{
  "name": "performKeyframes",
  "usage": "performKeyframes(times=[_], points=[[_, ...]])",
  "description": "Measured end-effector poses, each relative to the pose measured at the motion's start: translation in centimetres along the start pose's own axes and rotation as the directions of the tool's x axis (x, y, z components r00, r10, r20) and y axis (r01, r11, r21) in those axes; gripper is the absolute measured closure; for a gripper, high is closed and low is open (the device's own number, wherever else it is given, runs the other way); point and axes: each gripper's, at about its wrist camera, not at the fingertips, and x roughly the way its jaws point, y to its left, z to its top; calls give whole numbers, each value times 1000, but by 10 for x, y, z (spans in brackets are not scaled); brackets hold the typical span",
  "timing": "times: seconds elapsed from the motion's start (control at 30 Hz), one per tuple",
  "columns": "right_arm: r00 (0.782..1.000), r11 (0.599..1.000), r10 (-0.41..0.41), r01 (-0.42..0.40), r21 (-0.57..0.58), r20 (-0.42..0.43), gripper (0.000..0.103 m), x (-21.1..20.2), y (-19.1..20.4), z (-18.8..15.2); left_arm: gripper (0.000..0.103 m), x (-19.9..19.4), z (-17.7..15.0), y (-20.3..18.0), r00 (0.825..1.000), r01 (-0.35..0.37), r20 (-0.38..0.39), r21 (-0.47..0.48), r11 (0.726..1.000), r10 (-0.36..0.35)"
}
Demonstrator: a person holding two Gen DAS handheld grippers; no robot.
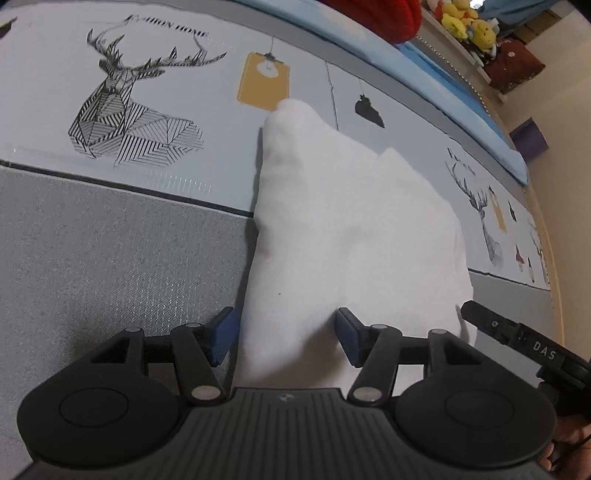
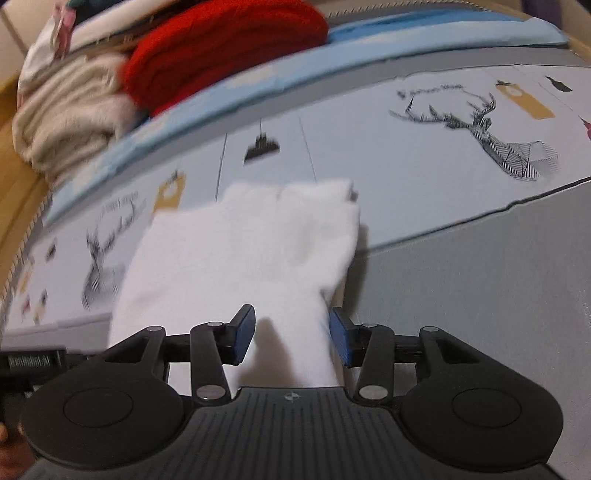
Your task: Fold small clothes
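Observation:
A small white garment (image 1: pixel 351 229) lies folded on the grey bedspread with deer prints; it also shows in the right wrist view (image 2: pixel 243 251). My left gripper (image 1: pixel 284 338) is open, its blue pads on either side of the garment's near edge. My right gripper (image 2: pixel 291 338) is open too, with the garment's near right corner between its pads. The right gripper's black finger shows at the right edge of the left wrist view (image 1: pixel 517 332). Part of the left gripper shows at the left edge of the right wrist view (image 2: pixel 33 363).
A light blue sheet (image 2: pixel 258 85) runs along the far side. On it lie a folded red knit (image 2: pixel 221 48) and beige and white folded clothes (image 2: pixel 70 114). Yellow plush toys (image 1: pixel 469 22) and a dark red bag (image 1: pixel 513 62) sit far right. A purple box (image 1: pixel 530 138) stands on the floor.

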Motion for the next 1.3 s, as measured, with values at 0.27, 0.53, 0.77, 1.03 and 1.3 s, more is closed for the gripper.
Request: performKeyframes(times=[0.27, 0.53, 0.77, 1.03, 1.3], points=[[998, 996, -28, 23, -81, -62, 56, -2, 3, -11, 39, 13, -19, 1, 990, -108, -85, 88, 990, 115], [985, 986, -112, 94, -137, -130, 56, 0, -5, -28, 34, 12, -38, 1, 979, -174, -82, 145, 974, 187], [959, 946, -268, 244, -213, -90, 56, -25, -12, -40, 3, -48, -59, -39, 910, -392, 275, 319, 863, 311], [939, 956, -198, 248, -155, 282, 43, -143, -7, -39, 0, -141, -98, -82, 812, -438, 533, 285, 853, 239], [864, 958, 9, 136, -251, 503, 23, -246, 22, -105, 0, -213, -187, -119, 749, -388, 651, 280, 878, 124]])
